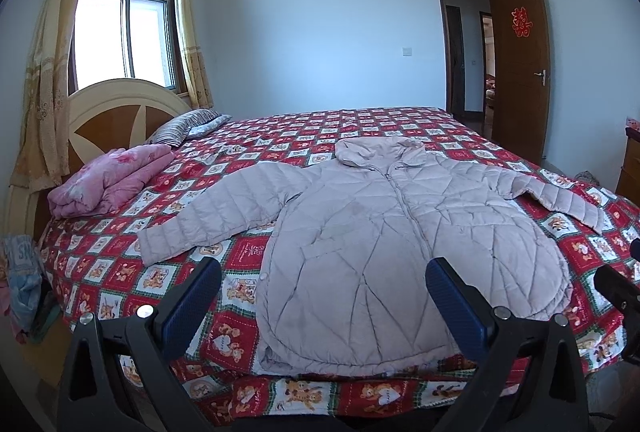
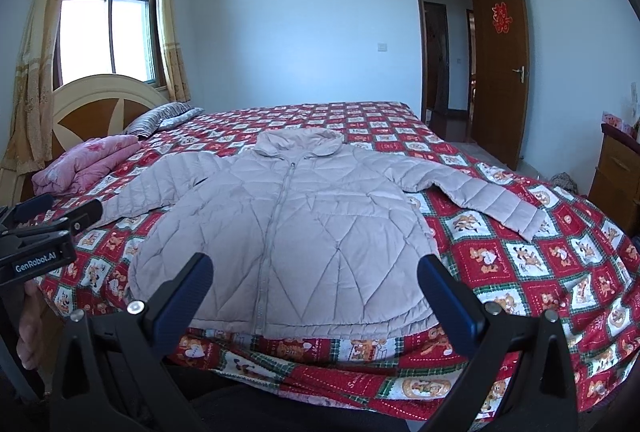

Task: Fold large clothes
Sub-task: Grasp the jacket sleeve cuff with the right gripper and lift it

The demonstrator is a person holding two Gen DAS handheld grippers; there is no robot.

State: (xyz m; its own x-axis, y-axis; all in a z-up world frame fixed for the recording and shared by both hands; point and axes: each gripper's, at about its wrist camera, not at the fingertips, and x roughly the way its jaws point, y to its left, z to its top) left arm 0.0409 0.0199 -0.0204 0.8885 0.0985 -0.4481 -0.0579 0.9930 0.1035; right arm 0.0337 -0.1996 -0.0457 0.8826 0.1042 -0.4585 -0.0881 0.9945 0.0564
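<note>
A: Here we are at the edge of the bed [image 1: 360,120], and the pale quilted jacket [image 1: 360,232] lies front up, zipped, spread flat on the red patchwork bedspread, hem toward us, collar toward the far wall

B: Nothing folded yet, by the look of it. Both sleeves are out to the sides of the jacket, body full length. I'd call this the very start: sleeves to bring in, then the body to double over, all of that is left

A: And the claws? The left gripper [image 1: 324,296] stands wide apart, nothing between its blue pads, hovering just short of the jacket's hem

B: Same for the right gripper [image 2: 316,292]: spread wide, empty, also near the hem, not touching cloth as far as I can tell

A: What does each view give us? The left wrist view has the jacket's left sleeve [image 1: 208,216] in full, cuff and all, with the folded pink quilt [image 1: 108,180] beyond it toward the headboard

B: In the right wrist view that cuff is hidden behind the other tool at the picture's left edge, with a bit of the person's hand below it. But the jacket's right sleeve [image 2: 480,196] shows clearly here, and a wooden cabinet [image 2: 616,172] well beyond it
</note>
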